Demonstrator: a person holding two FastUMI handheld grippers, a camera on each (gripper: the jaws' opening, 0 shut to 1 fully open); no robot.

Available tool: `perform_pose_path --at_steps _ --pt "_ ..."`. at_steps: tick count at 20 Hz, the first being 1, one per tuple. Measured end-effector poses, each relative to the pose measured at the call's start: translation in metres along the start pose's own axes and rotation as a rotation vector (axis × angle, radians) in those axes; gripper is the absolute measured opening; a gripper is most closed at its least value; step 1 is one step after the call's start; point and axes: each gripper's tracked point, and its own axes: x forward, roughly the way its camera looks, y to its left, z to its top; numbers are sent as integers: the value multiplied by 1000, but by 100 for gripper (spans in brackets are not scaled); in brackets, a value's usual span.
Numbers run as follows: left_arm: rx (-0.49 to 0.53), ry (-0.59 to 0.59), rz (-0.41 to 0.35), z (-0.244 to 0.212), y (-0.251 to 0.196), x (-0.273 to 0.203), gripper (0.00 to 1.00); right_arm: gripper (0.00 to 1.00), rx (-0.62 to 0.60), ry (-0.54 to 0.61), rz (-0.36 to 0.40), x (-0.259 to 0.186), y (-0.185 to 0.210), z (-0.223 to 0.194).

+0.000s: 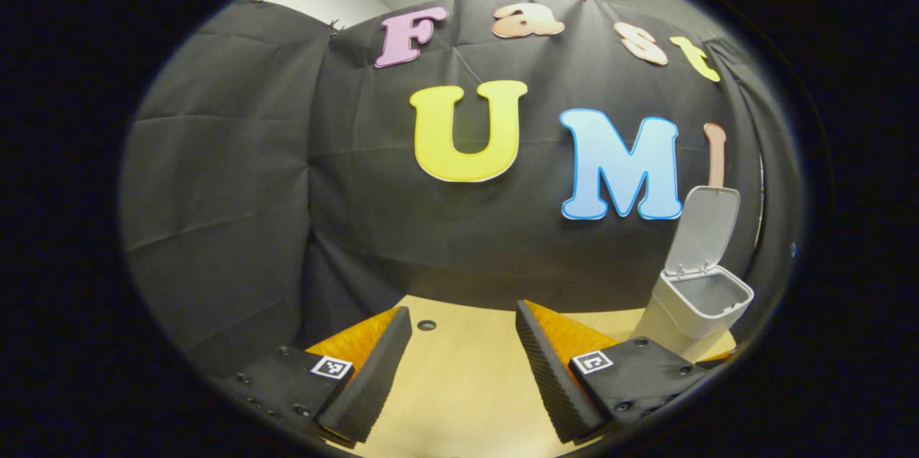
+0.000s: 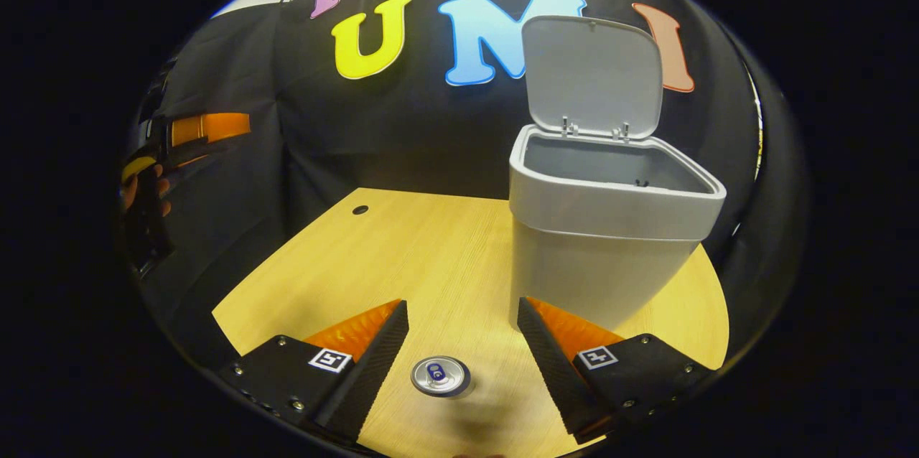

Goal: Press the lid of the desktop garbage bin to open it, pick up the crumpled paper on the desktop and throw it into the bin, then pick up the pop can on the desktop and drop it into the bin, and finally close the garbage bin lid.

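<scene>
Below the right gripper [image 2: 463, 354], pop can [image 2: 440, 375] between parted jaws.

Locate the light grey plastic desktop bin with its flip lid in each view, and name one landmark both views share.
Left gripper view: the light grey plastic desktop bin stands at the right edge, lid up.
Right gripper view: it stands right of centre, large and close, lid up.
Shared landmark: the small dark round hole in the wooden tabletop.
</scene>
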Motion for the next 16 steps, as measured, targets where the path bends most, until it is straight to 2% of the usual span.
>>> perform_pose_path --at_steps 10,16 --pt "-52 13 67 -8 34 -13 94 98 -36 182 89 21 31 -58" --pt "-59 18 98 -9 46 -17 96 99 -79 254 83 29 34 -84"
